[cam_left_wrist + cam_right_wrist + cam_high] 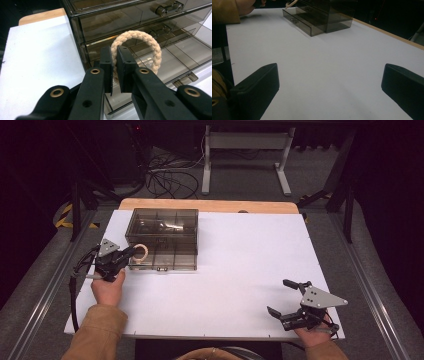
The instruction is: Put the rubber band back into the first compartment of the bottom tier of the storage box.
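Beige braided rope ring (140,47), likely soft and light, is pinched at its rim by the left tongs (114,65) above the smoky plastic drawer box's (162,237) open drawer; right tongs (288,298) gape wide.

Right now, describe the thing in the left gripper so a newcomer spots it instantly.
Find the smoky transparent drawer organizer at the far left of the white table. Over its pulled-out bottom drawer, the left gripper pinches a cream braided rope ring, the one pale, soft thing against dark plastic.
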A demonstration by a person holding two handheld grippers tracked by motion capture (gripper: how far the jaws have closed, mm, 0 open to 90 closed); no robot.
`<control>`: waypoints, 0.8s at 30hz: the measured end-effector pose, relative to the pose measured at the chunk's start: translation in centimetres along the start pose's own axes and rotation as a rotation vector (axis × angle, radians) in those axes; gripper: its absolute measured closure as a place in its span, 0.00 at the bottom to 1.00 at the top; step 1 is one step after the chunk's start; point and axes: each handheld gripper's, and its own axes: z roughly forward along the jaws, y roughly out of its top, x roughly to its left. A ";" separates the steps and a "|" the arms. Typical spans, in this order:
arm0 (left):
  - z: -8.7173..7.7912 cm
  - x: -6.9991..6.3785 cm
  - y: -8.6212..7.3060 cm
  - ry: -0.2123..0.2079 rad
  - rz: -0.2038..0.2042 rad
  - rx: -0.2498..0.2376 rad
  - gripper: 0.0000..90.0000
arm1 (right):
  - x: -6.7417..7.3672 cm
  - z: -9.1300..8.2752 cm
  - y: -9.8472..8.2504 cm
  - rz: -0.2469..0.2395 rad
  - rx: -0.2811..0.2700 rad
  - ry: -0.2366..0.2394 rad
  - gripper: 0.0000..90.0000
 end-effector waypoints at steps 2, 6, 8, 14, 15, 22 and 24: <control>0.1 -0.1 -0.1 0.000 0.001 -0.004 0.93 | 0.0 0.0 0.0 0.000 0.000 0.000 0.02; 0.2 0.2 -0.5 0.002 -0.021 -0.008 0.93 | 0.0 0.0 0.0 -0.003 -0.001 0.000 0.02; 0.2 0.4 -0.6 0.002 -0.031 -0.011 0.93 | 0.0 0.0 0.0 -0.003 -0.001 0.001 0.02; 0.3 0.1 -0.7 0.003 -0.013 -0.006 0.93 | 0.0 0.0 0.0 -0.004 0.000 0.002 0.02; 0.3 0.1 -0.7 0.003 -0.013 -0.005 0.93 | 0.0 0.0 0.0 -0.004 0.000 0.002 0.02; 0.4 0.1 -0.7 0.017 -0.012 -0.003 0.92 | 0.0 0.0 0.0 -0.004 0.000 0.003 0.02; 0.5 0.1 -0.7 0.023 -0.010 -0.001 0.92 | 0.0 0.0 0.0 -0.003 0.000 0.003 0.02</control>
